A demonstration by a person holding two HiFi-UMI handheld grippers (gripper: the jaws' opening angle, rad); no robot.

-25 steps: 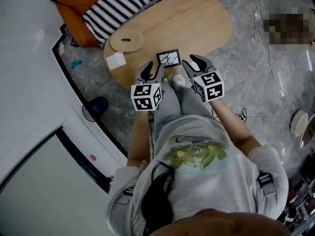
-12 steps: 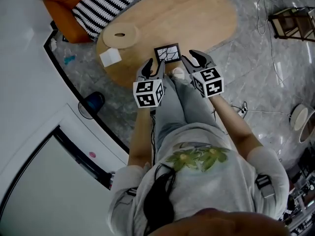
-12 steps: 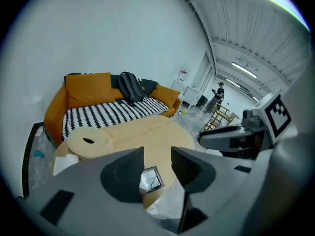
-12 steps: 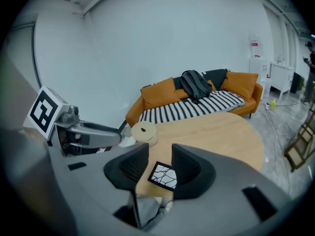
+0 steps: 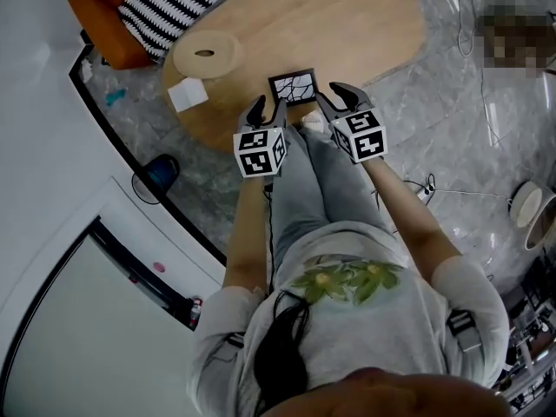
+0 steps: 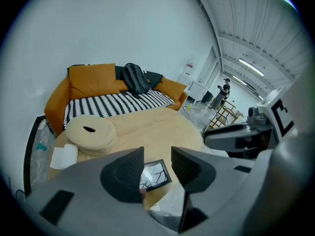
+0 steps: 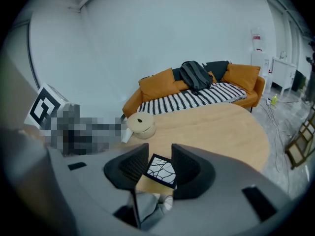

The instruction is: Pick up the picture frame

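I read the left gripper (image 5: 268, 108) and right gripper (image 5: 334, 97) side by side, pointing forward and tilted down. Both sets of jaws stand apart, have just been opening, and grip nothing. The picture frame (image 5: 293, 85) lies flat at the table's (image 5: 365, 24) near edge, just beyond both grippers.

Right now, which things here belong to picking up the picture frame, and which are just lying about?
For the job: picture frame; wooden table it lies on; left hand-held gripper and right hand-held gripper, both open, jaws just opened wider, nothing between them.
Lying about: round beige cushion; white folded paper; striped orange sofa; dark backpack.
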